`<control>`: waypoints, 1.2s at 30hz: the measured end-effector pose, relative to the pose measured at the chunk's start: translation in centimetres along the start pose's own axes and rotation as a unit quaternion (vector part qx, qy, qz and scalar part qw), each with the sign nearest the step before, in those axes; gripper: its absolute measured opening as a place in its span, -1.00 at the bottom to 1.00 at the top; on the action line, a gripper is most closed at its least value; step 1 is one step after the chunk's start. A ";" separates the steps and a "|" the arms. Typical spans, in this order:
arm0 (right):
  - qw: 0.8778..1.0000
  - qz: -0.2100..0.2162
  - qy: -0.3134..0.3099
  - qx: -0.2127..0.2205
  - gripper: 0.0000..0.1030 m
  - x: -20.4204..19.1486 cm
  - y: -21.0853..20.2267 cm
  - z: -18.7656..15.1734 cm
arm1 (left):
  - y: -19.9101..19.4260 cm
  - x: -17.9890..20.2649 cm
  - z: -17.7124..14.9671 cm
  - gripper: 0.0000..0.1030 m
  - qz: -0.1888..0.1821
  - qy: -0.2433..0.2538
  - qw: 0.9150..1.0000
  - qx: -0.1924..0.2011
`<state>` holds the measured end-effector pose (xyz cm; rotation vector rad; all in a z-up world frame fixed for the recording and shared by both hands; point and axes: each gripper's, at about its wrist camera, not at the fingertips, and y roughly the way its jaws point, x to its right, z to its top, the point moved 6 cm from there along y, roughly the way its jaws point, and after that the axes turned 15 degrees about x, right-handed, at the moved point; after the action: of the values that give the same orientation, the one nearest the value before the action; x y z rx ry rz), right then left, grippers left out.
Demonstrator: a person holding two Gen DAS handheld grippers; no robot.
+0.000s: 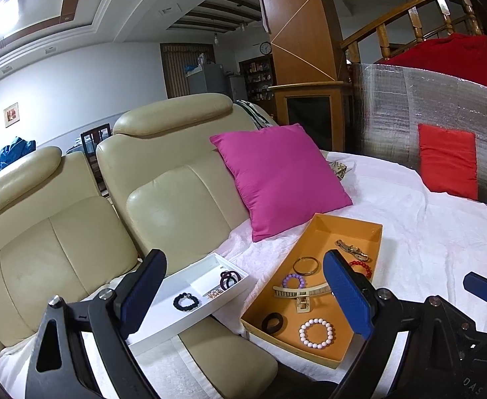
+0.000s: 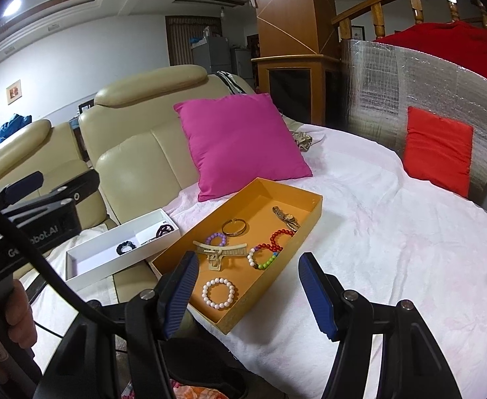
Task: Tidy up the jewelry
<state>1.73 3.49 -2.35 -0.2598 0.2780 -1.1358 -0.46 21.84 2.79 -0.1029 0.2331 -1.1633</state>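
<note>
Jewelry sits in orange tray (image 2: 313,199) & white tray (image 2: 77,271); we see both grippers, left (image 1: 246,296) & right (image 2: 248,294), spread wide w/ nothing held.

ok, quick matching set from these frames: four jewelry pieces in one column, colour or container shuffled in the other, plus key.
1. hair claw clip
2. black bead bracelet
3. round bead bracelet nearest the camera
4. bangle

A. white beads, orange tray
B. white tray
C. beige, middle of orange tray
D. thin metal, open ring

Pairs: 1-C, 2-B, 3-A, 4-D
</note>
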 end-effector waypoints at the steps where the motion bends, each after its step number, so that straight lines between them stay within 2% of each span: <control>1: 1.000 0.000 0.002 -0.001 0.29 0.0 0.1 0.0 | 0.0 0.0 0.0 0.85 -0.001 0.000 1.000 -0.001; 36: 1.000 0.003 0.016 -0.007 0.29 0.0 1.6 0.2 | 0.1 0.3 0.0 0.85 -0.011 0.005 1.000 -0.004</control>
<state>3.19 4.19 -2.71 -0.2526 0.3154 -1.1339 -0.22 21.61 2.69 -0.1064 0.2454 -1.1851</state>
